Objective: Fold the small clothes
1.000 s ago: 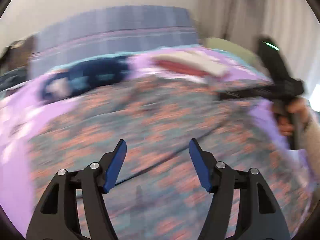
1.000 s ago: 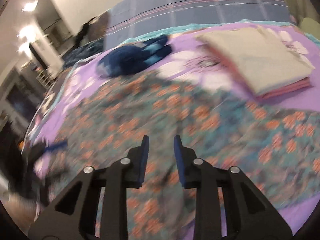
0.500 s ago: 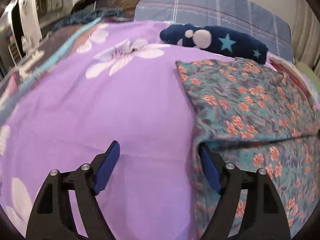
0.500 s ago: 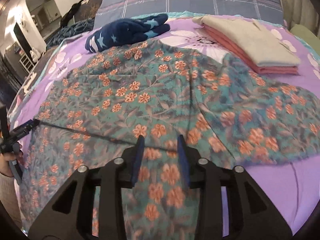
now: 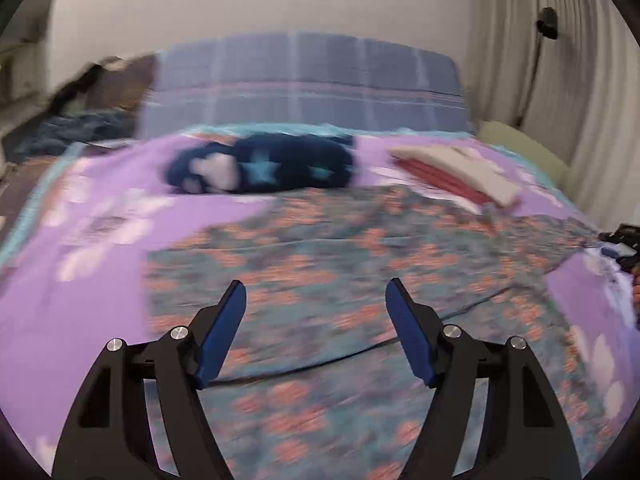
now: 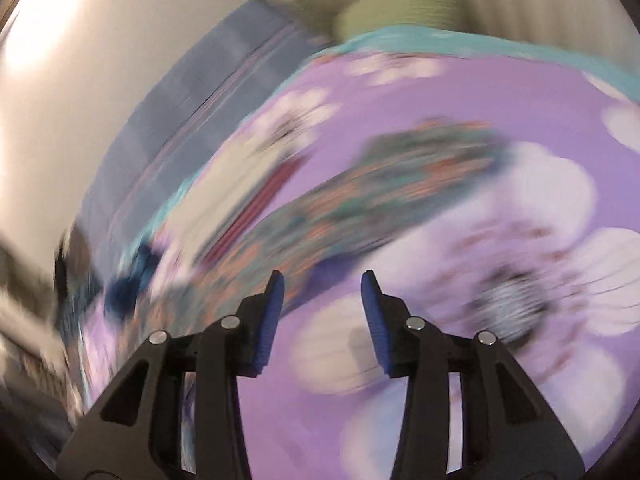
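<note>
A teal garment with orange flowers (image 5: 360, 248) lies spread flat on the purple flowered sheet (image 5: 92, 264). My left gripper (image 5: 316, 288) hovers over its near left part, open, with nothing between the blue pads. My right gripper (image 6: 322, 280) is tilted over bare sheet (image 6: 440, 92) just past the garment's right end (image 6: 400, 172). Its jaws are opening and nothing is between them. The right wrist view is badly blurred. A dark part of the right gripper (image 5: 620, 244) shows at the right edge of the left wrist view.
A navy star-print garment (image 5: 264, 164) lies bunched behind the floral one. A folded cream and red stack (image 5: 456, 164) sits at the back right. A plaid pillow (image 5: 304, 80) lines the headboard side, with a green cushion (image 5: 520, 148) and curtains at right.
The left wrist view swung from the garment's left edge back over the garment. The right gripper swept right and rolled, leaving the garment's middle for its right end, and its jaws widened.
</note>
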Tool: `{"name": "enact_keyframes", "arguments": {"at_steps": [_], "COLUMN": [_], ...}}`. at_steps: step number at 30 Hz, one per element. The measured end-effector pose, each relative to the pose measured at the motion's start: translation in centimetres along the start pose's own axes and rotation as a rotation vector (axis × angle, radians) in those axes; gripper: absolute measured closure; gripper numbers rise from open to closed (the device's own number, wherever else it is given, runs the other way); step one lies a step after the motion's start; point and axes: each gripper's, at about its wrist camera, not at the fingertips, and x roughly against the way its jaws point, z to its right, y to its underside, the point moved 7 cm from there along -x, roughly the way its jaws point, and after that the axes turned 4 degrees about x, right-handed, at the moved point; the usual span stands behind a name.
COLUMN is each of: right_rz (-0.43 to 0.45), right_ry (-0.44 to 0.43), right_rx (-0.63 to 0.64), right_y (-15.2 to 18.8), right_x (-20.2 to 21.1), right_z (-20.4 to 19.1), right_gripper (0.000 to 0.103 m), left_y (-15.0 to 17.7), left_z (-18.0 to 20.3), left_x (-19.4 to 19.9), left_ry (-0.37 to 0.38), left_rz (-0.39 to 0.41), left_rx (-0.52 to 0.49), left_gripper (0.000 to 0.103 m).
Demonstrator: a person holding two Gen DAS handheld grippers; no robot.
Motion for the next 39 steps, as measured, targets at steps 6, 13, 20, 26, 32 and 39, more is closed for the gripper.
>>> {"name": "enact_keyframes", "arguments": {"at_steps": [6, 13, 20, 26, 32, 39], "right_rz": [0.038, 0.051, 0.071, -0.034, -0.257, -0.498], "right_ry": [-0.075, -0.013, -0.259, -0.575, -0.691, -0.494], "right_rx": [-0.238, -0.230, -0.148, 0.219, 0.585, 0.784], "right_y": [-2.9, -5.5, -5.6, 1.3, 16.0, 26.0], "right_x": [-1.2, -4.3, -2.4, -0.2, -3.2, -9.1], "right_z": [6.3, 5.7, -3.0, -22.1, -34.2, -30.0], "right_gripper": [0.060, 0.097, 0.098, 0.098, 0.095, 0.079], "left_y": [1.6, 5.1, 5.7, 5.3, 4.8, 4.5], "left_z": [3.4, 4.0, 4.2, 3.8, 2.4, 2.5], "left_x": [-7.2, -10.1, -9.8, -9.8, -8.3, -6.5], "left_ry": [0.093, 0.015, 0.040, 0.064, 0.157, 0.414], "left_rz": [-0.147, -0.244, -0.243, -0.238, -0.231, -0.261], "left_rx": [0.029, -0.029, -0.011, 0.009, 0.134, 0.288], "left_gripper": [0.030, 0.025, 0.024, 0.023, 0.028, 0.039]}}
